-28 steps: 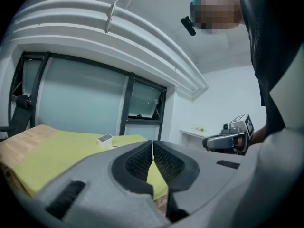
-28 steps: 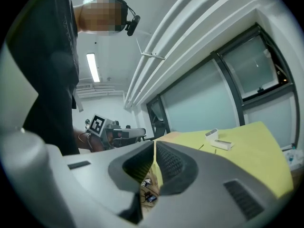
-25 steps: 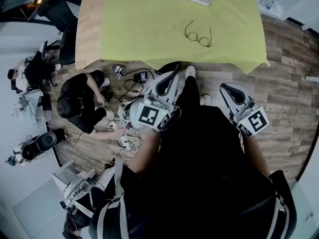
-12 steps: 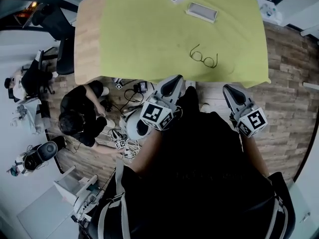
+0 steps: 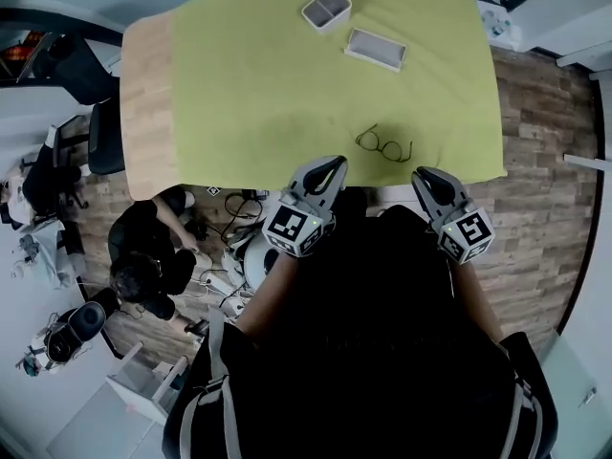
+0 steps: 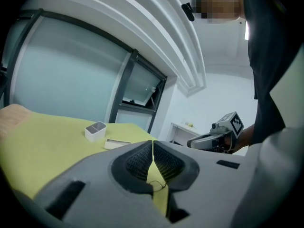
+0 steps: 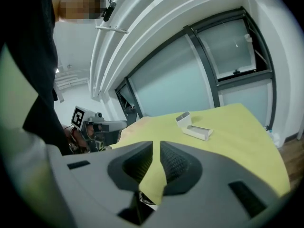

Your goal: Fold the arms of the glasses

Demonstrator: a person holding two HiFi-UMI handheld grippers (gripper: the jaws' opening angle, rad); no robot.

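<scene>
Black thin-framed glasses (image 5: 383,146) lie with arms unfolded on the yellow-green cloth (image 5: 268,84), close to the table's near edge. My left gripper (image 5: 333,162) hovers at that edge just left of them, its pads touching, nothing held. In the left gripper view (image 6: 152,142) the glasses (image 6: 159,186) show through the slit below the pads. My right gripper (image 5: 422,173) hangs just right of the glasses, off the edge. In the right gripper view (image 7: 156,145) a narrow gap separates its jaws, with only cloth behind.
A small white box (image 5: 326,8) and a flat white case (image 5: 376,49) sit farther back on the cloth. Bare wooden tabletop (image 5: 145,103) shows at the left. A person (image 5: 143,256) crouches on the floor beside cables (image 5: 234,208).
Both grippers have moved forward to the table's near edge, and the glasses now lie between and just beyond their tips. Neither gripper has touched anything.
</scene>
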